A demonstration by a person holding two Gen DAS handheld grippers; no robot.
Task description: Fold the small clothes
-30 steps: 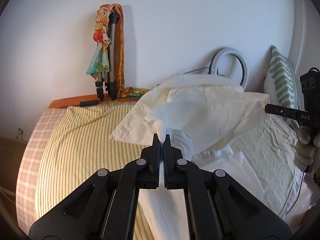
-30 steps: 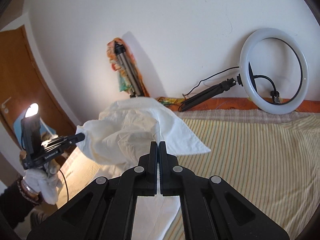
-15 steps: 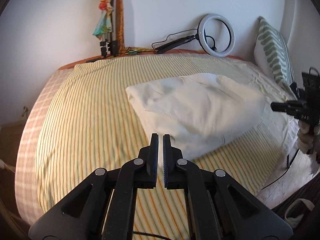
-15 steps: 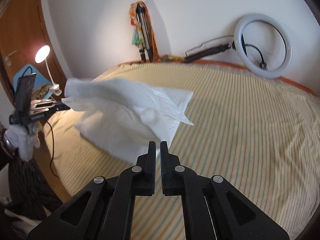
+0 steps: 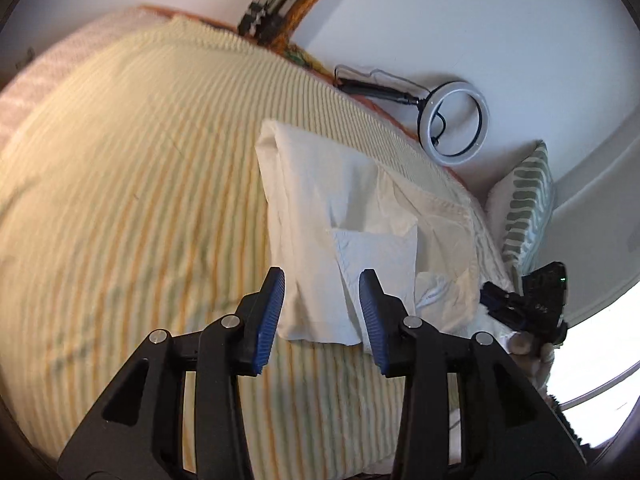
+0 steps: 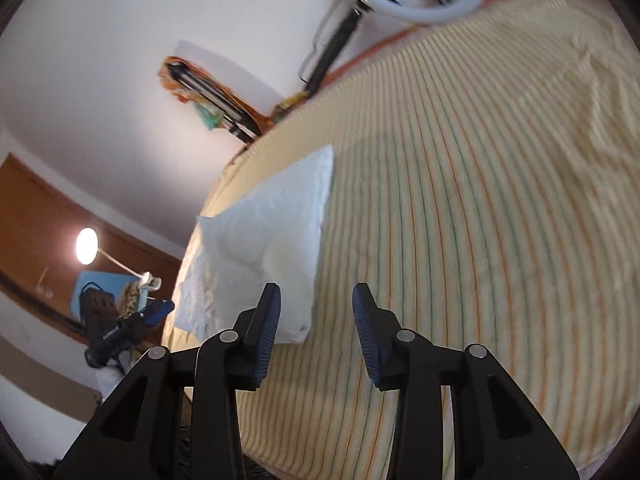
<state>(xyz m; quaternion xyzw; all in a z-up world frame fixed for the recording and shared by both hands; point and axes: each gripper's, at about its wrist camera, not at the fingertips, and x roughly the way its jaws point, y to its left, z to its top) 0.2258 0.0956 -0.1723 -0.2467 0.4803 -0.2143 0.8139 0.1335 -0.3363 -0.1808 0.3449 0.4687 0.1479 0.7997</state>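
Observation:
A cream-white cloth [image 5: 320,200] lies folded on the striped bed sheet [image 5: 120,180]. A smaller bluish-white layer shows on its near part. My left gripper [image 5: 321,274] hovers just above the cloth's near edge with its jaws opening. The cloth shows behind the gap, and the blue pads do not press on it. In the right wrist view the same cloth [image 6: 264,232] lies to the left. My right gripper [image 6: 316,288] also has its jaws opening, over bare sheet [image 6: 460,200], and the cloth's near corner sits beside its left finger [image 6: 266,320].
A ring light [image 5: 454,120] and a tripod draped with a scarf [image 5: 280,12] stand against the wall behind the bed. A green-patterned pillow [image 5: 524,208] lies at the right. A lit lamp [image 6: 86,246] and a wooden door [image 6: 40,208] are off the bed's left side.
A second ago both grippers were shut on the lifted cloth. It now lies on the bed, and both pairs of jaws have come apart and let it go. Both hands have sunk and rolled.

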